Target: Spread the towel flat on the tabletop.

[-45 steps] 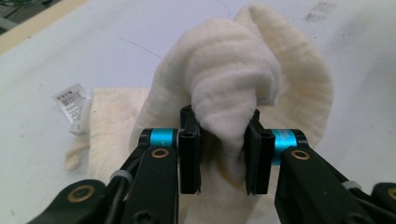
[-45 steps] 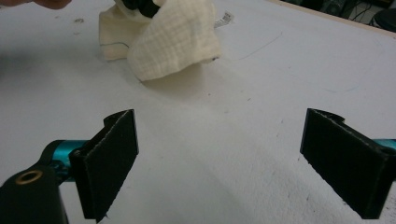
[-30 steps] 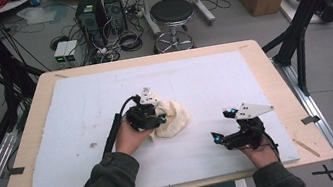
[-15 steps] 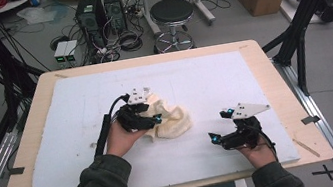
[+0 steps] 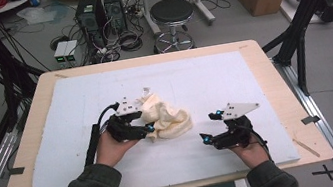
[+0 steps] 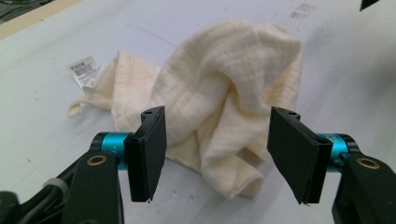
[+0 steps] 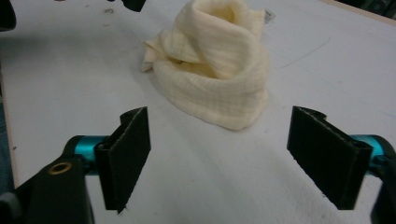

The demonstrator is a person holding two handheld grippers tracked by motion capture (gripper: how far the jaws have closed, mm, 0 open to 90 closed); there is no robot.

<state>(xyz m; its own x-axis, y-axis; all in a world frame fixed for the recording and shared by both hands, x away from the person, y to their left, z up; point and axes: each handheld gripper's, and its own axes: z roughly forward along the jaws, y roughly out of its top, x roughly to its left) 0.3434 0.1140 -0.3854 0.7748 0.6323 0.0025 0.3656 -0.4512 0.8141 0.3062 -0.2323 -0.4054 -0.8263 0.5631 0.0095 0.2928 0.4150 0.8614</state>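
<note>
Cream cloth [image 5: 168, 117] crumpled in a loose heap near the middle of the white-covered worktop [image 5: 232, 73], small printed tag [image 6: 85, 71] poking out at its far edge. Left gripper [image 5: 146, 129] at the cloth's left side, held in the left hand [image 5: 110, 147]; its 2 fingers [image 6: 148, 151] standing apart after just widening, nothing pressed between the pads, cloth folds lying just beyond and between them in the left gripper view. Right gripper [image 5: 211, 127] well apart from the cloth, low on the right part of the worktop, pointing toward the heap; its 2 fingers [image 7: 127, 154] also apart, having just narrowed a little, bare white surface between them, heap ahead in the right gripper view. Black stool [image 5: 171, 10] and computer towers [image 5: 99, 8] on the floor beyond the far edge.
</note>
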